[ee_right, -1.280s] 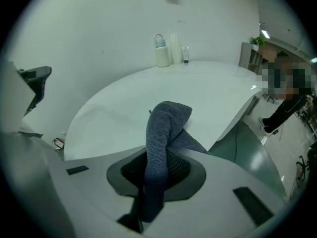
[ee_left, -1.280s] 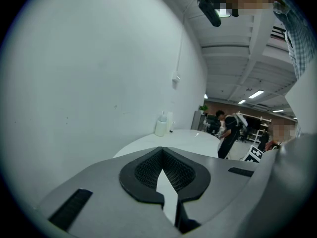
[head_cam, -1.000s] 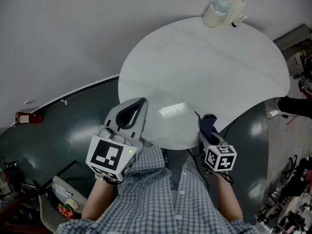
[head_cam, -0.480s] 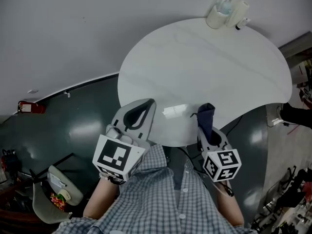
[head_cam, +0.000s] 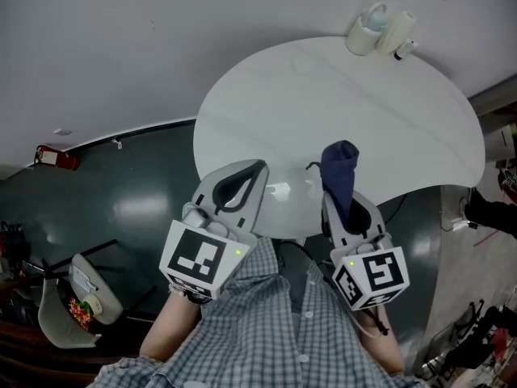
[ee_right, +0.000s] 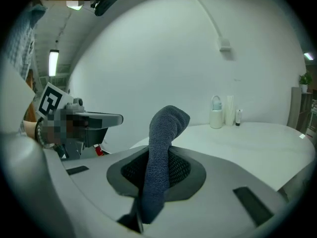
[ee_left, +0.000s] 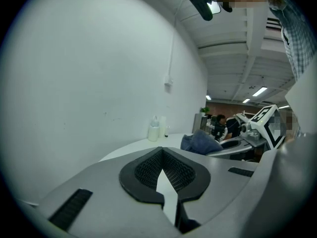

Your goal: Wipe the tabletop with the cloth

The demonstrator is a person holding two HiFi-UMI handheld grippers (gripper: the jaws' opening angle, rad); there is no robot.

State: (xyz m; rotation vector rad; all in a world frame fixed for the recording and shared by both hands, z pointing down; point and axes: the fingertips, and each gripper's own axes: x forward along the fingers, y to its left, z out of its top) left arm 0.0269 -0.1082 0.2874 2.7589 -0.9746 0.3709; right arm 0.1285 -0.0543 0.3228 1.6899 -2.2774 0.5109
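A round white table [head_cam: 363,111] stands against a pale wall. My right gripper [head_cam: 334,199] hovers at the table's near edge, shut on a dark blue cloth [head_cam: 339,170] that sticks up out of its jaws. In the right gripper view the cloth [ee_right: 163,133] rises from between the pads of that gripper [ee_right: 158,155], with the tabletop [ee_right: 257,138] beyond. My left gripper [head_cam: 258,169] is beside it on the left, shut with nothing in it. In the left gripper view the left gripper [ee_left: 161,151] points over the tabletop [ee_left: 131,151], and the cloth [ee_left: 199,143] shows to its right.
A cluster of white bottles [head_cam: 378,24] stands at the table's far edge by the wall; the bottles [ee_right: 223,113] also appear in the right gripper view. A chair [head_cam: 77,293] and a red object [head_cam: 48,156] are on the dark floor to the left.
Both grippers have come forward over the table's near edge. The cloth in the right gripper has risen and now stands above the tabletop.
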